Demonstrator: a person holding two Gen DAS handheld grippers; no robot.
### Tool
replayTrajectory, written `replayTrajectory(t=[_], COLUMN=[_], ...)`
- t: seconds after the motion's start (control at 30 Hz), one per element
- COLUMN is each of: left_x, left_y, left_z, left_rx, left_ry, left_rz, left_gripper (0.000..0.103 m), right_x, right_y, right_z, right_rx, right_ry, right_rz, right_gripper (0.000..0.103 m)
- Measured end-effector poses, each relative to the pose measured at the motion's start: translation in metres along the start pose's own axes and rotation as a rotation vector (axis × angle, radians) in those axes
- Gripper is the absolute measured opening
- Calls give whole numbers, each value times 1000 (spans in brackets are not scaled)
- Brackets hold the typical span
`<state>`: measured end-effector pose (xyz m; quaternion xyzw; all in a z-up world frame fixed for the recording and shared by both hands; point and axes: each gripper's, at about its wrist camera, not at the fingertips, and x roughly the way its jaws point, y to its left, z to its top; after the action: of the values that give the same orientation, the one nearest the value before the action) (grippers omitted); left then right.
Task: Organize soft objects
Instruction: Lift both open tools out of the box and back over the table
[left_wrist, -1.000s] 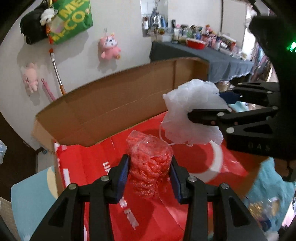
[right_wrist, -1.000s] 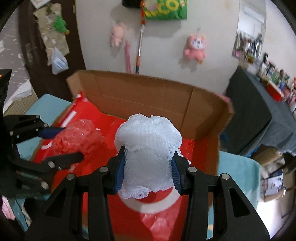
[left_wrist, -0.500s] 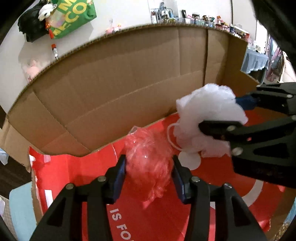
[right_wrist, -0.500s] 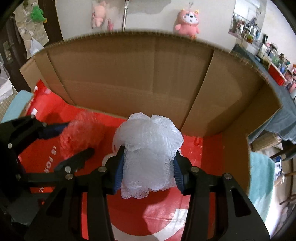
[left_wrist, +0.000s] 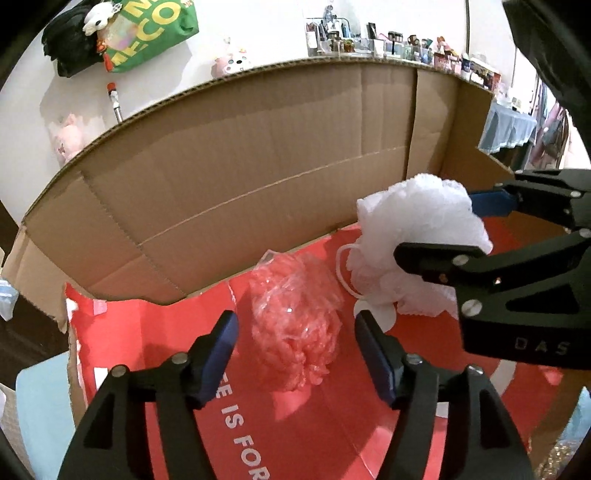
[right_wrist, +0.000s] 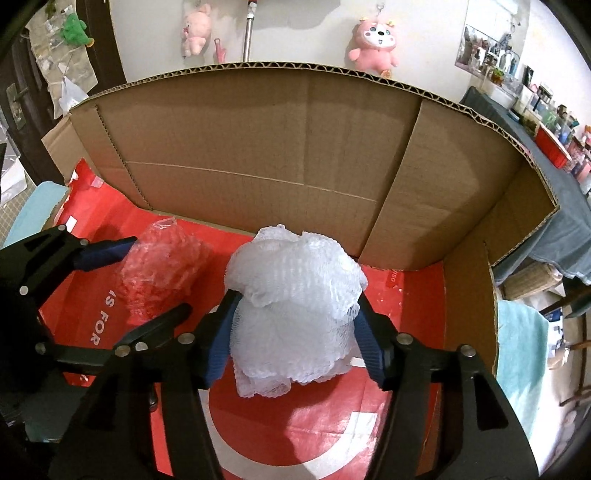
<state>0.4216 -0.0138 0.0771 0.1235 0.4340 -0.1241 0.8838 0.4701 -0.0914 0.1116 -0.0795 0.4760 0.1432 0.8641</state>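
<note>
Two soft things sit low inside the cardboard box (right_wrist: 258, 155), over its red liner (left_wrist: 184, 369), and I work across from the left. My left gripper (left_wrist: 293, 332) has its jaws spread wide apart, with a clear gap on both sides of the pink mesh bundle in clear wrap (left_wrist: 295, 325), which appears to rest on the liner just in front of the back wall. Nothing pinches it now. Just beside it to the right, the white mesh pouf (right_wrist: 295, 310) bulges between the blue pads of my right gripper (right_wrist: 295, 332); the pads touch its flanks, but I cannot tell from either view whether they grip it or have slackened.

Risks as I judge them: the pouf's loose cord (left_wrist: 345, 266) trails toward the pink bundle, so drawing the left tongs back carelessly could hook it. The netting could also catch on a pad of the right tongs and lift out with them. The slick wrap could let the pink bundle roll.
</note>
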Motion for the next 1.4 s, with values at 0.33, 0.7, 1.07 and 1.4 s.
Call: replayTrajectory(t=[0.33, 0.7, 1.07, 1.4], left_x=[-47, -156, -259, -318], left_y=[16, 22, 7, -33], left_z=[-6, -13, -56, -130], left_rx=[-50, -144, -174, -165], left_ry=[-72, -256, -430, -550], left_rz=[14, 31, 25, 71], left_gripper=[91, 103, 103, 103], right_x=[-30, -133, -247, -327], right_y=[2, 10, 26, 56], right_z=[0, -15, -73, -165], right_rx=[24, 7, -3, -39], right_ry=[-30, -183, -396, -592], right_rz=[-26, -54, -78, -99], right_gripper=[66, 82, 87, 91])
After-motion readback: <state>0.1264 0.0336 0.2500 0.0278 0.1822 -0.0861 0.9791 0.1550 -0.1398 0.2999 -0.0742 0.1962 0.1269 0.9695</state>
